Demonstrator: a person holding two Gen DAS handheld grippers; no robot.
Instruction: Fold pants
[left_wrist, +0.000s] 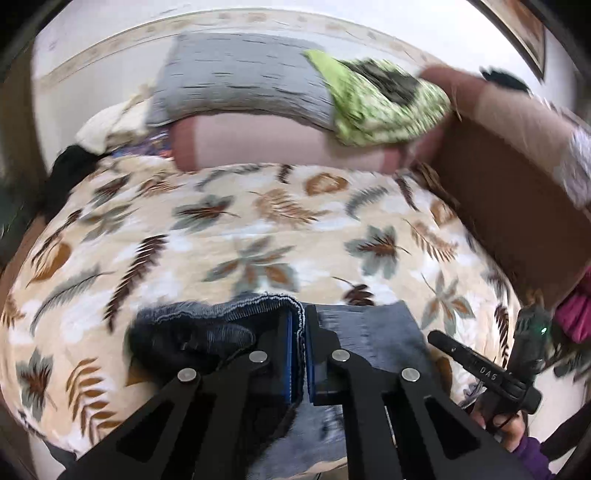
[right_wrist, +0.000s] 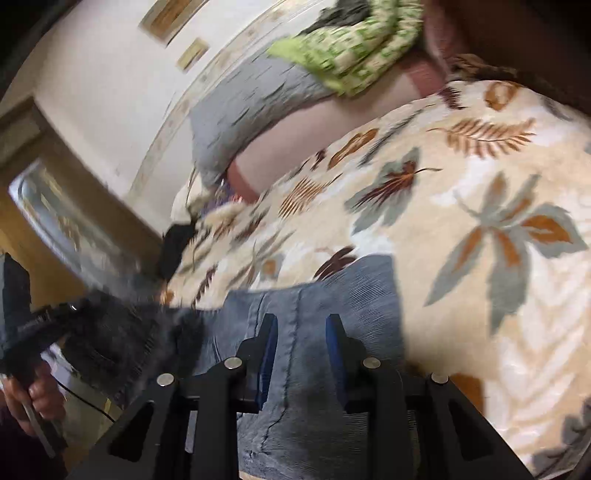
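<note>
Jaws first: your left gripper (left_wrist: 300, 325) has its jaws pressed together, and a ribbed hem of the pants (left_wrist: 236, 314) is pinched between the blue pads, dark fleecy lining spilling out to the left of the fingers. Only one moment is on show, so that clamp is all you get. Grey-blue denim fans out to the right of the left gripper too, lifted just over the leaf-print blanket (left_wrist: 229, 236) that covers the bed.

Moving right in the left wrist view, your other hand (left_wrist: 508, 428) comes in at the lower right corner, purple sleeve showing, wrapped round the handle of the right gripper.

Over to the right wrist view now. Far left, your left hand (right_wrist: 33, 400) grips its tool, with the dark lining of the pants bunched beside it. In the centre, your right gripper (right_wrist: 302, 330) has its jaws part-way spread with a seamed fold of denim running up between them; blur keeps you from telling whether the pads actually press on it. The pants stretch between your two grippers, near the close edge of the bed.

Further back, a grey pillow (left_wrist: 236, 77) leans on a pink bolster (left_wrist: 273, 142), with a green patterned cloth (left_wrist: 373, 99) heaped on its right end. A brown headboard (left_wrist: 513, 206) borders the bed on the right.
</note>
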